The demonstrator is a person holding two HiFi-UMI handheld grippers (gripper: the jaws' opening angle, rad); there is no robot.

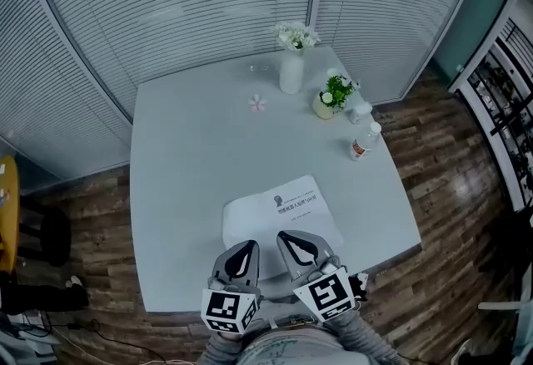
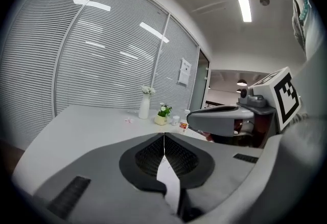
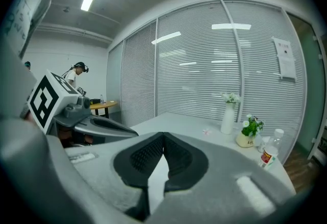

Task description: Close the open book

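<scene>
A white book (image 1: pixel 283 209) lies flat near the table's (image 1: pixel 191 155) front edge, with a printed face up showing a small picture and lines of print. My left gripper (image 1: pixel 247 245) and right gripper (image 1: pixel 287 236) hover side by side over the book's near edge, tips pointing away from me. Both are shut with nothing between the jaws. In the left gripper view the jaws (image 2: pixel 164 138) meet over a sliver of white paper, and the right gripper (image 2: pixel 219 118) shows beside them. The right gripper view shows its jaws (image 3: pixel 163 138) touching at the tip.
At the table's far side stand a white vase of flowers (image 1: pixel 291 63), a small potted plant (image 1: pixel 333 97), a white jar (image 1: pixel 360 112) and a bottle (image 1: pixel 364 141). A pink flower (image 1: pixel 257 103) lies near the vase. Slatted blinds wall the back; wood floor surrounds the table.
</scene>
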